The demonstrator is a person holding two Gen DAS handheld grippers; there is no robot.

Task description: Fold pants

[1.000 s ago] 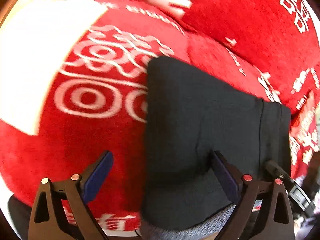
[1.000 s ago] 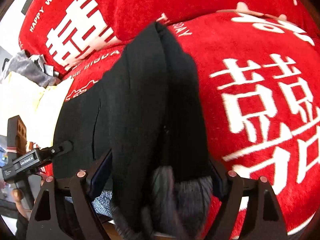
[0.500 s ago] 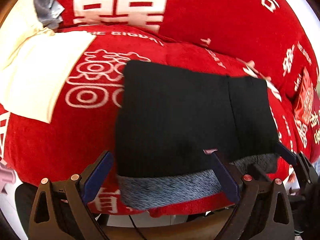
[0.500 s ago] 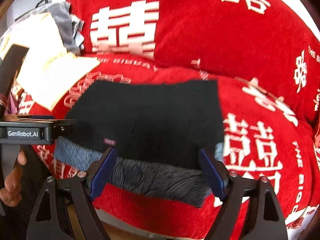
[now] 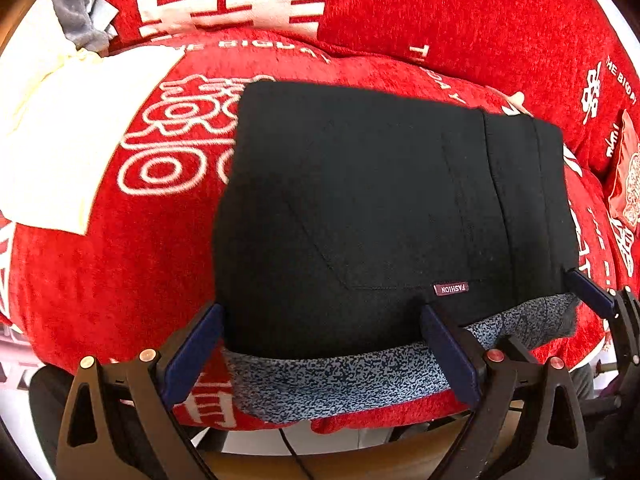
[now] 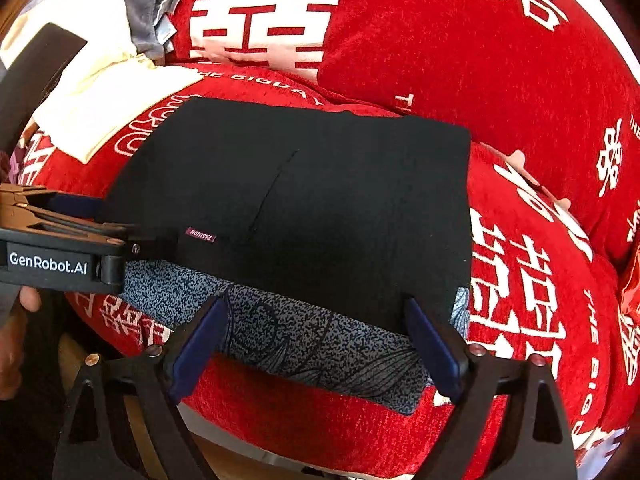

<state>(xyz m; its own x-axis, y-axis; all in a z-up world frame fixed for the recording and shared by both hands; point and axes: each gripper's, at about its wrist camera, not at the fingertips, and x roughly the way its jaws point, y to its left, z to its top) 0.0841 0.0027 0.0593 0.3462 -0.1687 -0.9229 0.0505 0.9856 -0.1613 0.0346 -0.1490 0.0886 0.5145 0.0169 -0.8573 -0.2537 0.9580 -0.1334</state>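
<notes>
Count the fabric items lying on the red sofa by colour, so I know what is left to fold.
Black: 1, the folded pants with grey speckled lining showing at the near edge.
Cream: 1, a folded cloth to the left of them.
Grey: 1, a crumpled garment at the far left.
Total: 3

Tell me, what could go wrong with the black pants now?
The folded black pants lie near the front edge of the rounded red cushion, and their grey lining already hangs over it, so they might slide off. Both tongs, left and right, are open close to that near edge; a nudge from either could mess up the fold.
</notes>
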